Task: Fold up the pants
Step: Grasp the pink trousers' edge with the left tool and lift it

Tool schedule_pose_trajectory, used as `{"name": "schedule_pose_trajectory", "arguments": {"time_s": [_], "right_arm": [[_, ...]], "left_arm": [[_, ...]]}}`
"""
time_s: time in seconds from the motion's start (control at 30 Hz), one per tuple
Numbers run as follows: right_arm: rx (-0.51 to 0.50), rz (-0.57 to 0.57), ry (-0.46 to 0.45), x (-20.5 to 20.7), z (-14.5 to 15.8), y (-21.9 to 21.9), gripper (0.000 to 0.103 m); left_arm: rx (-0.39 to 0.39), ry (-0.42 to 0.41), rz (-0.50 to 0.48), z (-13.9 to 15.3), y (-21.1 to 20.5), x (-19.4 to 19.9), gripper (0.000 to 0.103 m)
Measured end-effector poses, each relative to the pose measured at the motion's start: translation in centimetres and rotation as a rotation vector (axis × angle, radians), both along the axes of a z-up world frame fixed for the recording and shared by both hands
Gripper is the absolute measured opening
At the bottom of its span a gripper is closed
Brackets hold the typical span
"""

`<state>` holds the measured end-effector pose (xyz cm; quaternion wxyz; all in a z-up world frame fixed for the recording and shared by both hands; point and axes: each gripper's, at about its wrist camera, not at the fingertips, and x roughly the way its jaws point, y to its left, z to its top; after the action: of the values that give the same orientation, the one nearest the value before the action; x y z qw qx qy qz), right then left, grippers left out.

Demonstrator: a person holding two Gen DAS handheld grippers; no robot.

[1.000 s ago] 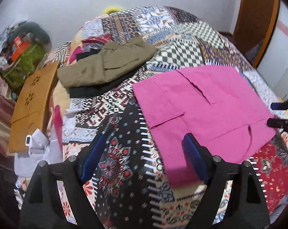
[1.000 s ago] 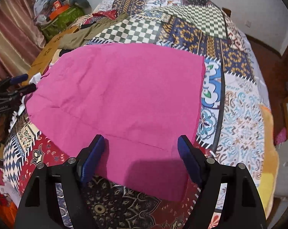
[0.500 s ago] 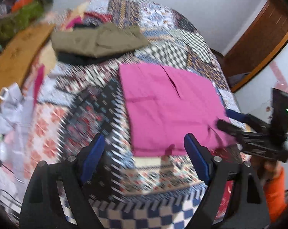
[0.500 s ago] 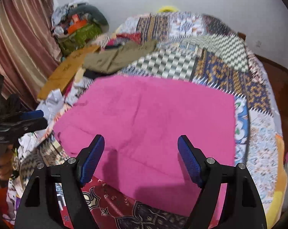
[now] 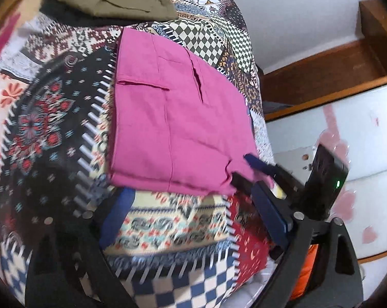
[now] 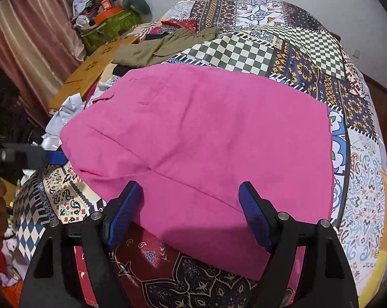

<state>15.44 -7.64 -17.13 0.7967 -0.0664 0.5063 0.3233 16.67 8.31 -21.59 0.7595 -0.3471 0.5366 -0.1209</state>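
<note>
The pink pants (image 5: 178, 118) lie folded flat on the patchwork bedspread (image 5: 52, 118); they also show in the right wrist view (image 6: 206, 138). My left gripper (image 5: 193, 218) is open and empty, just short of the pants' near edge. My right gripper (image 6: 190, 213) is open and empty, its fingers over the pants' near edge. The right gripper also shows in the left wrist view (image 5: 247, 169) at the pants' near right corner. One left fingertip (image 6: 56, 157) shows at the left edge of the right wrist view.
Olive and black garments (image 6: 162, 48) lie folded at the far side of the bed. A wooden board (image 6: 90, 69), crumpled white cloth (image 6: 65, 113) and a clutter pile (image 6: 106, 18) sit left. A white cabinet (image 5: 347, 133) stands right.
My left gripper has swung right and tilted, so the pants now lie ahead with the right gripper in view. My right gripper has pulled back and then moved in over the near edge.
</note>
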Motion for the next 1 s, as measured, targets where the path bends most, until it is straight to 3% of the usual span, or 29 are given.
{"name": "schedule_pose_trajectory", "arguments": {"time_s": [0.13,0.2,0.23,0.27,0.4,0.53,0.6,0.83,1.0], "right_arm": [[0.013,-0.005,0.002,-0.1,-0.1,-0.1,0.076],[0.016,-0.005,0.005,0.0,-0.1,-0.1,0.076],[0.017,-0.006,0.005,0.0,-0.1,-0.1,0.076],[0.017,-0.006,0.005,0.0,-0.1,-0.1,0.076],[0.019,-0.007,0.006,0.0,0.1,-0.1,0.076],[0.102,-0.028,0.038,0.1,0.9,-1.1,0.076],[0.122,-0.058,0.028,0.1,1.6,-1.9,0.076],[0.068,-0.155,0.002,0.5,1.4,-4.4,0.076],[0.037,-0.147,0.026,-0.4,-0.2,-4.9,0.076]], "left_arm": [[0.011,-0.003,0.046,-0.2,-0.2,1.7,0.089],[0.098,-0.006,0.079,0.2,-0.6,2.4,0.068],[0.181,-0.007,0.092,0.5,-1.0,2.7,0.047],[0.230,-0.009,0.096,0.6,-1.3,2.8,0.034],[0.365,-0.078,0.096,1.6,-2.4,2.4,0.027],[0.602,-0.173,0.107,4.1,-2.6,1.0,0.024],[0.672,-0.196,0.125,5.0,-1.9,0.5,0.023],[0.813,-0.267,0.227,8.3,1.2,-0.4,0.021],[0.837,-0.345,0.206,10.5,-0.5,0.6,0.020]]}}
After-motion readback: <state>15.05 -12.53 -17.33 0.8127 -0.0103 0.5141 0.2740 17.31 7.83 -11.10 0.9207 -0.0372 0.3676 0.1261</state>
